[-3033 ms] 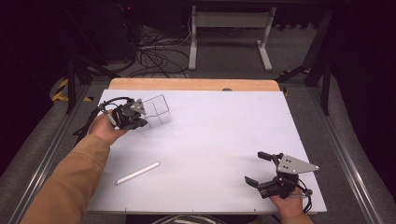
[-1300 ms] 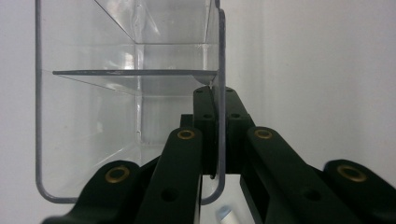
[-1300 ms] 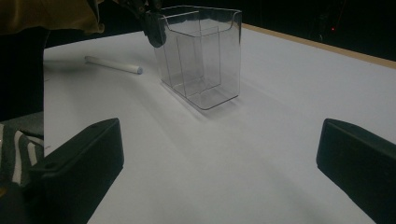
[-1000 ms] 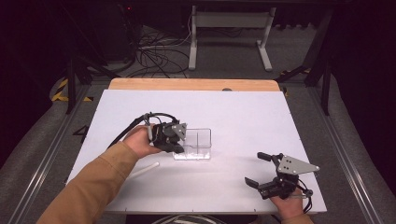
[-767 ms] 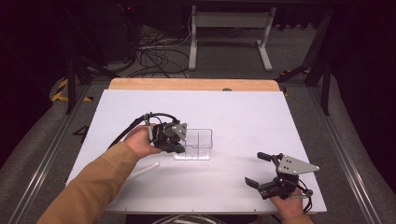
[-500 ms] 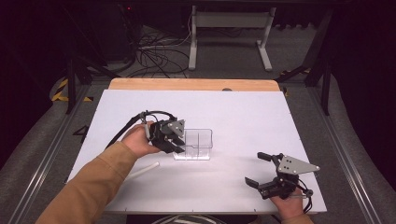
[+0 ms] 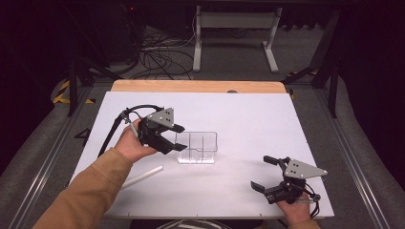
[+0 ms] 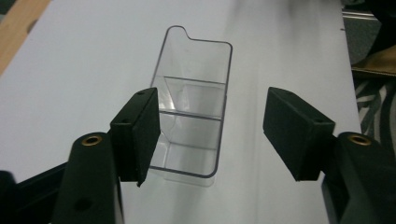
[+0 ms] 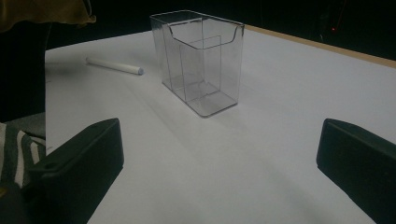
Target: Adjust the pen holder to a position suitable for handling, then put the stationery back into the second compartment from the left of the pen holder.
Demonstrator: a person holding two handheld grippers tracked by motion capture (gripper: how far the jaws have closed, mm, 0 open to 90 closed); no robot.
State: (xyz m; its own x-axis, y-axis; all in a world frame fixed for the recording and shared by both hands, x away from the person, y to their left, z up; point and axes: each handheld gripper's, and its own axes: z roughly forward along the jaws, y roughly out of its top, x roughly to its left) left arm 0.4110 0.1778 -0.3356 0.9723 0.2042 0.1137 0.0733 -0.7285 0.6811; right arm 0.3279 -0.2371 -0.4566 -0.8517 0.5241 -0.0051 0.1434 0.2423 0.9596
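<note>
Left gripper [image 7: 177, 139] lifted, jaws opening off clear rectangular plastic organizer [image 7: 197, 148]; right gripper [image 7: 267, 173] wide.

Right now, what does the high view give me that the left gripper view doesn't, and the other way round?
High view alone: the white stick near the sleeve, and the right gripper open at the table's near right corner. Left gripper view alone: the left gripper's fingers spread either side of the box's near end, not pressing it. Both: the clear divided box standing upright on the table.

in the high view, the person's left hand [image 7: 130, 143] hides part of the white stick [image 7: 143, 175].
</note>
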